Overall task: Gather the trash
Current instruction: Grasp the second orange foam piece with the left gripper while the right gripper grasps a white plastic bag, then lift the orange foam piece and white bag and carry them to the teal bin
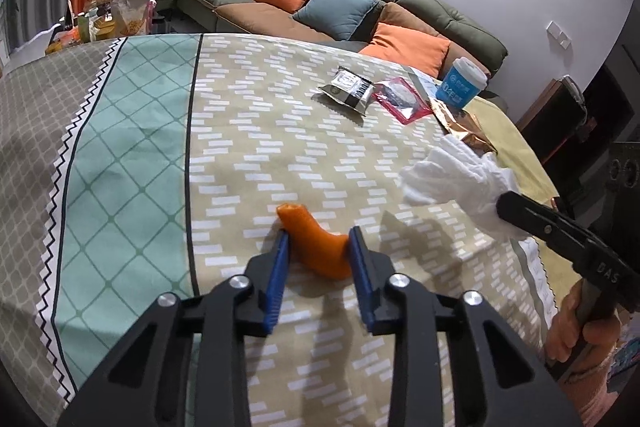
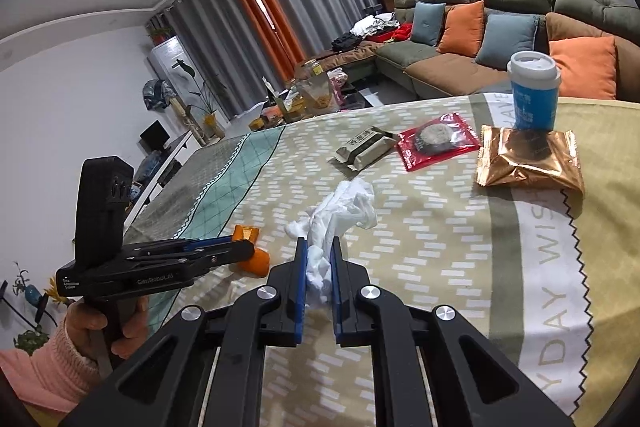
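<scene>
A curled piece of orange peel [image 1: 320, 247] lies on the patterned tablecloth [image 1: 240, 147]. My left gripper [image 1: 319, 230] is closed around it, with both blue pads touching its sides. In the right wrist view the same peel [image 2: 260, 261] pokes out beside the left gripper [image 2: 240, 247]. A crumpled white tissue [image 2: 344, 211] sits mid-table, and my right gripper [image 2: 319, 240] is shut on its near end. In the left wrist view the tissue [image 1: 448, 175] hides the right gripper's tips.
Farther back on the cloth lie a grey snack bar wrapper [image 2: 364, 147], a red packet [image 2: 438, 141] and a copper foil bag [image 2: 528, 159]. A blue cup with a white lid [image 2: 534, 99] stands behind them. A sofa with cushions [image 2: 460, 67] lies beyond the table.
</scene>
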`<state>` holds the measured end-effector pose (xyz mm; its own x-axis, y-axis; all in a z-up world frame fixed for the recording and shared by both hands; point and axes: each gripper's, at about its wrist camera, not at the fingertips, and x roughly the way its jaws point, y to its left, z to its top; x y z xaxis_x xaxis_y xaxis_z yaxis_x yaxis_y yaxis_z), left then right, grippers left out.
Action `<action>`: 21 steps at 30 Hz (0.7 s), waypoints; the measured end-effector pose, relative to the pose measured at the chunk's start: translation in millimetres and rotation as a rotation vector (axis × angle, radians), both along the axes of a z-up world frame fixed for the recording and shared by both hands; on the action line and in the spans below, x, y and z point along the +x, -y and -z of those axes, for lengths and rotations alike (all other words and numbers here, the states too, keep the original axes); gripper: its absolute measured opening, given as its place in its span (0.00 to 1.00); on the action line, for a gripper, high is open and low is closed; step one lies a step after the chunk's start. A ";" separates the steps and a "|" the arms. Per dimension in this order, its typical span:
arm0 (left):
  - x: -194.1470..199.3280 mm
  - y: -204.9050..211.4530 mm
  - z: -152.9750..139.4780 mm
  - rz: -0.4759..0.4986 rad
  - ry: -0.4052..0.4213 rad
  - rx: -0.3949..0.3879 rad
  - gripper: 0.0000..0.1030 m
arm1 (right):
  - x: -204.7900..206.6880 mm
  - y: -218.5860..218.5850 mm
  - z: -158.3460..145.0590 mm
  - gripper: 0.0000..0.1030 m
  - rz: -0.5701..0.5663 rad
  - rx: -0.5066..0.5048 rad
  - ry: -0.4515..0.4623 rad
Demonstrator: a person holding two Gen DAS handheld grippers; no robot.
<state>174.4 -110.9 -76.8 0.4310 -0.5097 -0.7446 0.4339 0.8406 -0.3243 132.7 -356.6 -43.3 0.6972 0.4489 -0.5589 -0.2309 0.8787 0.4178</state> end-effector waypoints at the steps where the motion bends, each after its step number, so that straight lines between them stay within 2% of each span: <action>1: -1.1 -0.5 -0.4 0.001 0.003 -0.001 0.24 | 0.4 -0.5 0.1 0.10 -0.003 0.003 0.000; 6: -16.9 -5.4 -7.4 0.006 0.065 0.023 0.21 | -1.7 -7.0 -3.3 0.10 -0.026 0.026 0.016; 12: -36.3 -27.6 -22.7 -0.017 0.118 0.010 0.21 | -3.1 -22.8 -8.0 0.10 -0.071 0.050 0.040; 21: -65.1 -79.5 -41.8 -0.110 0.168 0.021 0.21 | -5.1 -61.7 -13.9 0.10 -0.169 0.077 0.072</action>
<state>109.3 -31.4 -35.0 0.6027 -0.4376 -0.6673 0.3853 0.8919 -0.2368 127.6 -294.8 -29.4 0.6449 0.6024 -0.4703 -0.4042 0.7911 0.4591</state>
